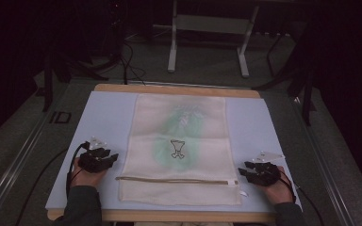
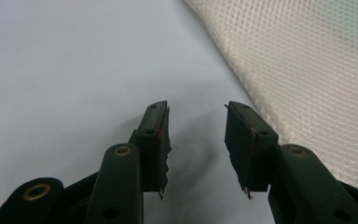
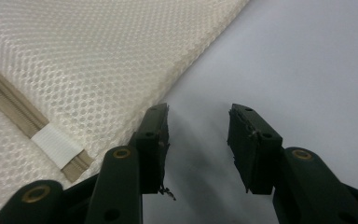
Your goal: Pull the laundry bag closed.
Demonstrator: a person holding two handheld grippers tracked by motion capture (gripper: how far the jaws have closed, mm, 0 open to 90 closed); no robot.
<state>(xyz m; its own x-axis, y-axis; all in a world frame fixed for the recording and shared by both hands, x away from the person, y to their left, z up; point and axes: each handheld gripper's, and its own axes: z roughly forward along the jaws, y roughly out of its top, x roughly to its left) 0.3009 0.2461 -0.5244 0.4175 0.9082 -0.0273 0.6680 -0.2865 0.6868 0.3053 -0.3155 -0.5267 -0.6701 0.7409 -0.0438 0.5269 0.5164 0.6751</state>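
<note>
One pale mat (image 1: pixel 103 122) covers most of the tabletop, centre of the high view, prob. laid as a smooth work surface. On it, 1 cream mesh laundry bag (image 1: pixel 181 155) lies flat and spread out, mid-frame, long side running away from the person, w/ its zip (image 1: pixel 176 180) across the lower end, nearest the hands, likely so the opening is easy to reach. A green item w/ a small dark motif shows faintly through the mesh. 2 grippers flank the bag: left gripper (image 1: pixel 104 158) lower left, right gripper (image 1: pixel 247 170) lower right, both resting on the mat just beside the bag's edges, jaws wide apart w/ nothing between them. 1 white tab (image 3: pixel 56 145) sits at the zip end, lower left of the right gripper view.
</note>
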